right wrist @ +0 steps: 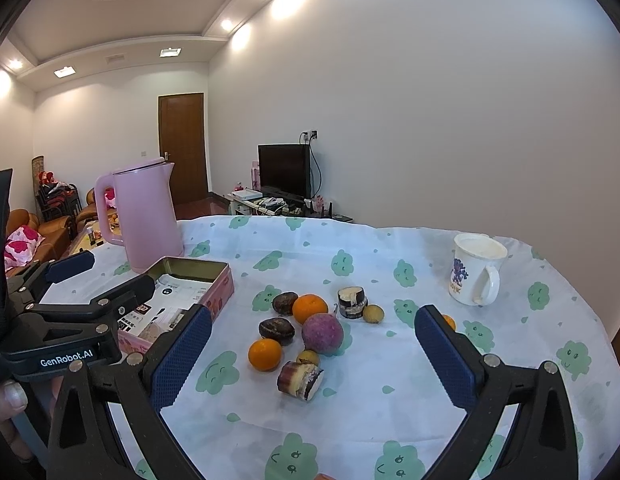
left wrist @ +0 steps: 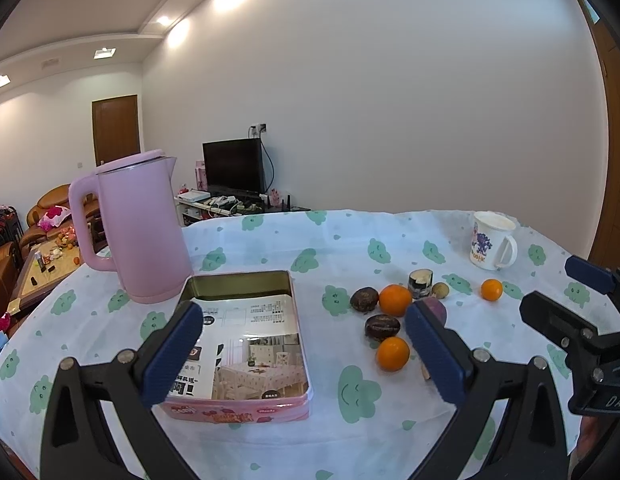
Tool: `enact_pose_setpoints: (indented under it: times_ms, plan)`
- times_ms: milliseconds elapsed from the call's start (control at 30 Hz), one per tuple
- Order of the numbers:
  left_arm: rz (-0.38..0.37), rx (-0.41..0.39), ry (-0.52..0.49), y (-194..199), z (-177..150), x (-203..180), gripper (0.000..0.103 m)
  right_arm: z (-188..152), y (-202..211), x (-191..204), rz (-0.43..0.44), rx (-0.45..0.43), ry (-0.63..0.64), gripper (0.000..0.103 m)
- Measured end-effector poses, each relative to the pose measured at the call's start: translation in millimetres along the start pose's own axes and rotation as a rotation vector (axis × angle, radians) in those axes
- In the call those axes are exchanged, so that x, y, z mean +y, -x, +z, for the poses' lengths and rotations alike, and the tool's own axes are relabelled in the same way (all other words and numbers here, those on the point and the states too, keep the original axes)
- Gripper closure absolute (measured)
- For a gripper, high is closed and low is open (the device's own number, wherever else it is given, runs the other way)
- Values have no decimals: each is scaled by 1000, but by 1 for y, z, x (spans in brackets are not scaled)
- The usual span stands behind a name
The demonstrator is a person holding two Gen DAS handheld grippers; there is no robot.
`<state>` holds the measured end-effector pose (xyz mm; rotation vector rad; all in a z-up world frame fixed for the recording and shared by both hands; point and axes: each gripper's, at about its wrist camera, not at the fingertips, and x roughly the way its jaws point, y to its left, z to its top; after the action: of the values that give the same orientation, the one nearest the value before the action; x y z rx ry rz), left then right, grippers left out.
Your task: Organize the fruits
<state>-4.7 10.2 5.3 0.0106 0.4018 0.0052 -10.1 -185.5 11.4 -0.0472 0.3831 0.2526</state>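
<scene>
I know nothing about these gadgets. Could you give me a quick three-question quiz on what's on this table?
1. True or false: the tin already holds fruit.
2. How many oranges lie on the cloth?
A. one B. three C. five
3. Fill in: the mug stands ____ of the fruit pile, seen from the right gripper.

Key:
1. False; only a printed leaflet shows inside.
2. B
3. Right

Both grippers' jaws are open, including the left gripper.

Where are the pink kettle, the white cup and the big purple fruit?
pink kettle (left wrist: 144,232), left wrist view, middle of its body.
white cup (right wrist: 467,270), right wrist view, printed side.
big purple fruit (right wrist: 322,334), right wrist view, middle of its skin.
</scene>
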Motion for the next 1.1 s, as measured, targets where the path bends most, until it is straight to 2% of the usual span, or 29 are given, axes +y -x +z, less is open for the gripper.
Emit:
enact_pose_setpoints:
  times_ms: [867,1100]
  plan:
    - [21,58,-16,-28,-22,-5,0,-16,-18,-10,1,42,-26,1]
    - [42,116,-40,-54,-42,-8,0,-37,-49,-19,-30,120,-47,2]
